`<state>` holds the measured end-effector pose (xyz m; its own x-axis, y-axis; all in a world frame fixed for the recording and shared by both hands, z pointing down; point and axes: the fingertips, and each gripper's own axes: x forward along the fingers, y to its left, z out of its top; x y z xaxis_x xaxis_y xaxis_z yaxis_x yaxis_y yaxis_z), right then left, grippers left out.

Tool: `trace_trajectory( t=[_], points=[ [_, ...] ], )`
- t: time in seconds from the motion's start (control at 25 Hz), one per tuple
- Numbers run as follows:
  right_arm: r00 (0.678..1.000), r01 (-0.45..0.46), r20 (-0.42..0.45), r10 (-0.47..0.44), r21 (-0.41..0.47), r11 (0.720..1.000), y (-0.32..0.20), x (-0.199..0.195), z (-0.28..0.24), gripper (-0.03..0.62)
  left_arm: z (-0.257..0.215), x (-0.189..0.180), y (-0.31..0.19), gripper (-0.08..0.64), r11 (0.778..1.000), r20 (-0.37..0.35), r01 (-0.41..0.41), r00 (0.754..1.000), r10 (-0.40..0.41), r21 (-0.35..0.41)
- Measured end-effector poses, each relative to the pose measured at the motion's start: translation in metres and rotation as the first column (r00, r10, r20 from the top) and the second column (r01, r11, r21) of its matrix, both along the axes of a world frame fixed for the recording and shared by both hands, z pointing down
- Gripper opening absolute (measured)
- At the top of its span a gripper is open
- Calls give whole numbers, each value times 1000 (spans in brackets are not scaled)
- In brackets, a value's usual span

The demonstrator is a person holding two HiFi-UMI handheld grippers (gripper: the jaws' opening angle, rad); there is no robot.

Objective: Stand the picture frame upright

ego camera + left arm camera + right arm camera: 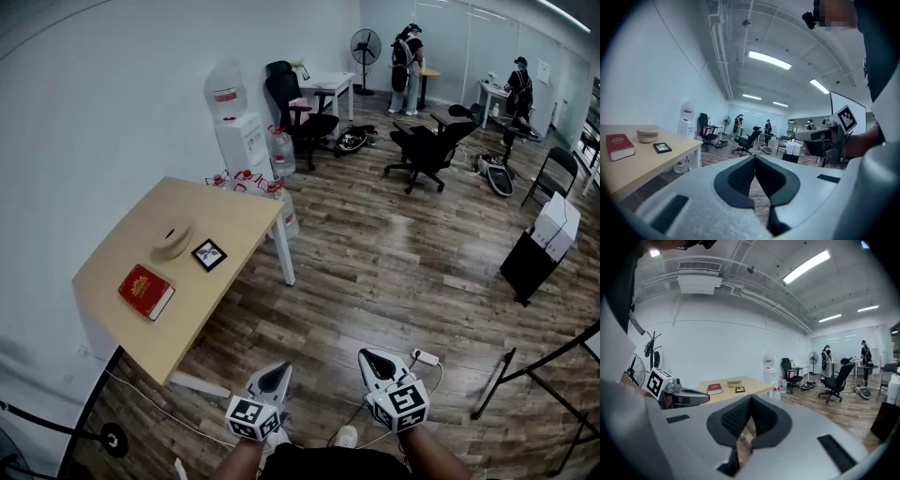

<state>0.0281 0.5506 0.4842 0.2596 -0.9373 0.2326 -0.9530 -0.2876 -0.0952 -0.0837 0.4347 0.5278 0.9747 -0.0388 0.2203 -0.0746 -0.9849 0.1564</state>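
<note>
A small black picture frame lies flat on the light wooden table, also seen as the frame and the frame. My left gripper and right gripper hover close to my body above the wooden floor, well short of the table. Both are shut with nothing between the jaws: the left gripper and the right gripper show their pads meeting at the tips.
A red book and a round tan bowl share the table. A water dispenser with bottles stands behind it. Office chairs, a stand's black legs and a floor cable lie to the right. People stand far back.
</note>
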Motion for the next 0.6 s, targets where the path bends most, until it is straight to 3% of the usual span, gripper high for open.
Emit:
trace_trajectory(
  t=[0.24,0.6],
  points=[
    [999,-21,-39,22,5,1000,18,21,0,9,-6,11,2,3,999,-36,36,999,-35,25],
    [999,-26,-36,29,59,998,26,33,-4,9,-11,14,17,3,997,-19,48,999,-47,60]
  ],
)
